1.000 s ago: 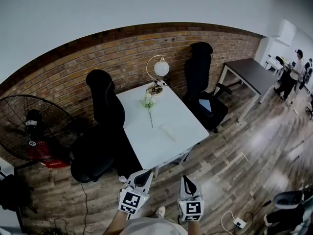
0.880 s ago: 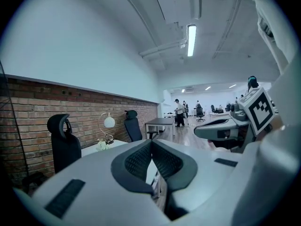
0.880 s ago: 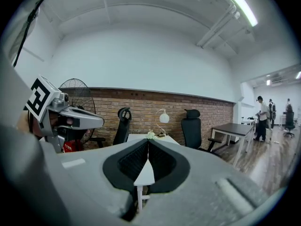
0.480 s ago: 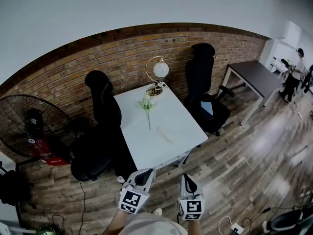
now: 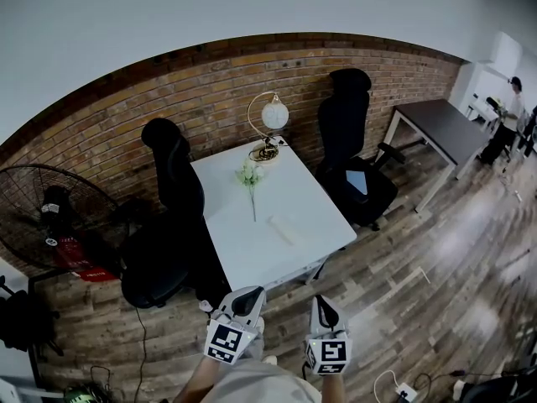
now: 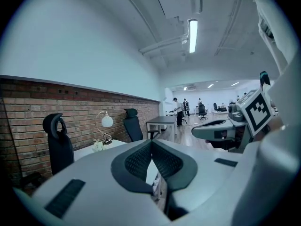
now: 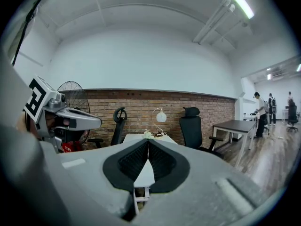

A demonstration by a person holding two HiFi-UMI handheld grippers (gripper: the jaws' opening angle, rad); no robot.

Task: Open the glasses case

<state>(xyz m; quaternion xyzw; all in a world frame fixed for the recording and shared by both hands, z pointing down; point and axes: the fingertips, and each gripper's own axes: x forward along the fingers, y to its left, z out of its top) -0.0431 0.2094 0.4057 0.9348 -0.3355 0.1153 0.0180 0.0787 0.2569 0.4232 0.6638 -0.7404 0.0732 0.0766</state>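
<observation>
Head view: glasses case (image 5: 283,229) lay closed on white bench (image 5: 294,191), toward front edge, well ahead of both grippers. Flower (image 5: 249,177) and lamp (image 5: 268,124) behind it. Black chairs (image 5: 172,170) flanked bench. Left gripper (image 5: 247,299) and right gripper (image 5: 323,313) over floor, cut off at bottom. Case too small for detail.
Left gripper view: jaws closed, empty; case hidden.
Right gripper view: jaws closed, empty; bench partly hidden behind them.
Versus earlier frame: framing shifted slightly, case unmoved.
</observation>
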